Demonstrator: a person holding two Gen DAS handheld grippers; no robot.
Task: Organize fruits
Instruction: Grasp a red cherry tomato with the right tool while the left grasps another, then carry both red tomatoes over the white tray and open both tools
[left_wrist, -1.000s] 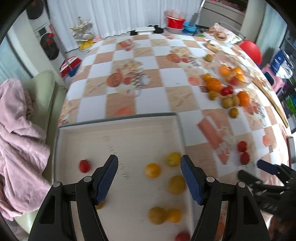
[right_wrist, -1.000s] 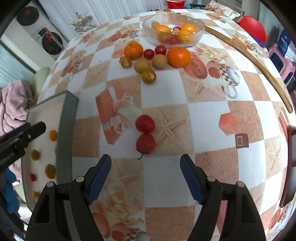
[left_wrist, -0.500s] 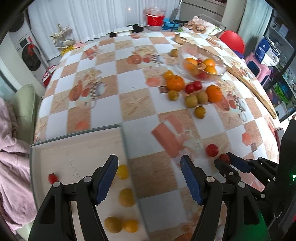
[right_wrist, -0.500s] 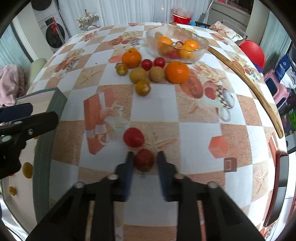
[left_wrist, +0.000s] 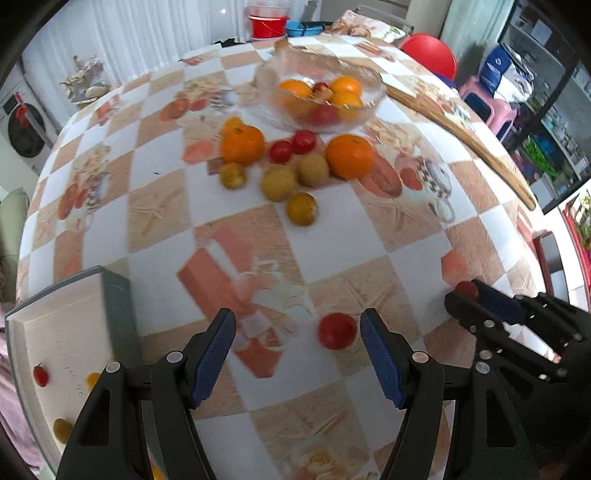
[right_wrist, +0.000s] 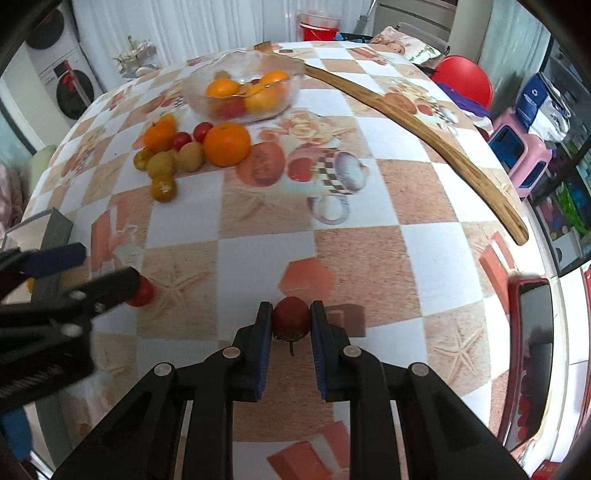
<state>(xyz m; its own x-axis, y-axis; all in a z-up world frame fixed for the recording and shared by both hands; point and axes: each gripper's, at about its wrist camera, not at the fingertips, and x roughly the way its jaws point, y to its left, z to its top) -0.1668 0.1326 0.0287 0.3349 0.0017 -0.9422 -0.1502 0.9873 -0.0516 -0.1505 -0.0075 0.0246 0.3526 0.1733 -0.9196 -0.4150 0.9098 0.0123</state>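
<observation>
My right gripper (right_wrist: 291, 308) is shut on a dark red fruit (right_wrist: 291, 320) with a short stem, held just over the checked tablecloth. In the left wrist view the same right gripper (left_wrist: 467, 294) sits at the right with that dark red fruit (left_wrist: 466, 288) at its tips. My left gripper (left_wrist: 297, 332) is open and points down at the table. A second red fruit (left_wrist: 337, 330) lies between its fingers, close to the right one. The grey-rimmed tray (left_wrist: 115, 295) at the lower left holds small red and yellow fruits.
A glass bowl (left_wrist: 321, 99) of oranges stands at the back. In front of it lie two oranges (left_wrist: 350, 156), small red fruits and yellow-green ones. A long wooden board (right_wrist: 424, 129) runs along the right side. A red-cased phone (right_wrist: 532, 350) lies near the right edge.
The right gripper closed on the dark red fruit and carried it right, away from the other red fruit. The left gripper moved right from over the tray to that fruit, still open.
</observation>
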